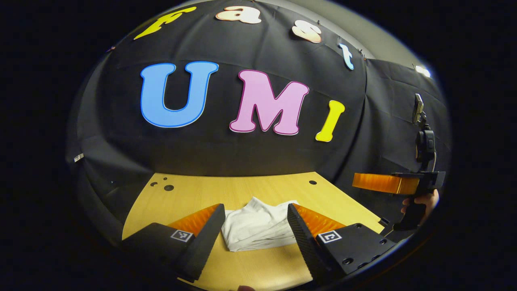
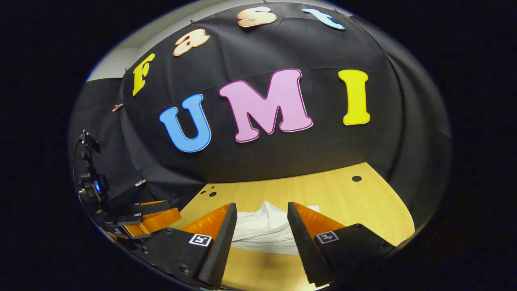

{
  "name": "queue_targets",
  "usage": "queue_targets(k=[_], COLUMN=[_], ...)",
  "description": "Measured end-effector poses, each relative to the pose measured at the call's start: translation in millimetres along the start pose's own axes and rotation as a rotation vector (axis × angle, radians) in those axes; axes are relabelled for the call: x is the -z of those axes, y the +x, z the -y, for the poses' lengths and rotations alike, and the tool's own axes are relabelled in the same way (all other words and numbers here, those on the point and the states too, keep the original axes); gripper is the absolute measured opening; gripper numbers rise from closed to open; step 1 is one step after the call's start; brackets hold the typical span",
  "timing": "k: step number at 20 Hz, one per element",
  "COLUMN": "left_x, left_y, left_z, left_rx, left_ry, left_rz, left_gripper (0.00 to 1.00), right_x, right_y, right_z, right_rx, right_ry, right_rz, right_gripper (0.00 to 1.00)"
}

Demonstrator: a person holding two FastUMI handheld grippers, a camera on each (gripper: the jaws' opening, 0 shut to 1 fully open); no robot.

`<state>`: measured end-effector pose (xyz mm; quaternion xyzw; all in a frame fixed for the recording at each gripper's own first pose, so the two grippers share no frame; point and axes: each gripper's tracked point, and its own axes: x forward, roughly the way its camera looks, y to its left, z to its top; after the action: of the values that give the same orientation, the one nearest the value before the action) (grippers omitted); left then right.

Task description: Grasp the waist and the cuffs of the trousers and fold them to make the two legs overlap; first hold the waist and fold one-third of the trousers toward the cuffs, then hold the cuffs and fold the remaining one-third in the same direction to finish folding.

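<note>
White trousers [image 1: 258, 224] lie folded in a compact bundle on the wooden table [image 1: 242, 190]. My left gripper [image 1: 255, 213] hovers above and short of the bundle, open, with nothing between its fingers. In the right gripper view the same white trousers [image 2: 262, 226] lie ahead, and my right gripper [image 2: 261, 210] is open and raised over the near edge of the cloth. The right gripper [image 1: 383, 182], held by a hand [image 1: 424, 201], appears at the far right of the left gripper view. The left gripper [image 2: 151, 220] shows at the lower left of the right gripper view.
The table has small round holes near its back corners [image 1: 168, 187] [image 2: 356, 178]. The black cloth wall stands close behind the table. A camera mount [image 1: 424, 141] hangs at the right side; another mount [image 2: 91, 178] stands at the left.
</note>
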<state>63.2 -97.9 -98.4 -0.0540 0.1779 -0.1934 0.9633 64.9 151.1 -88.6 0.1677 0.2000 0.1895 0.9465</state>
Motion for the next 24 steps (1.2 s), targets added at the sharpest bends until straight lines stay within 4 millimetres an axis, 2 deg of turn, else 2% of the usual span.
queue_targets(k=[9, 24], left_x=[2, 7], left_y=[5, 1], left_z=[-15, -13], left_rx=[-0.021, -0.032], left_ry=[-0.001, 0.024], left_rz=[-0.033, -0.045], left_gripper=[0.96, 0.96], right_x=[2, 9], right_y=[12, 9], right_z=[-4, -10], right_rx=[-0.002, -0.004], right_ry=[0.011, 0.004], right_rz=[-0.012, -0.024], right_gripper=[0.77, 0.77])
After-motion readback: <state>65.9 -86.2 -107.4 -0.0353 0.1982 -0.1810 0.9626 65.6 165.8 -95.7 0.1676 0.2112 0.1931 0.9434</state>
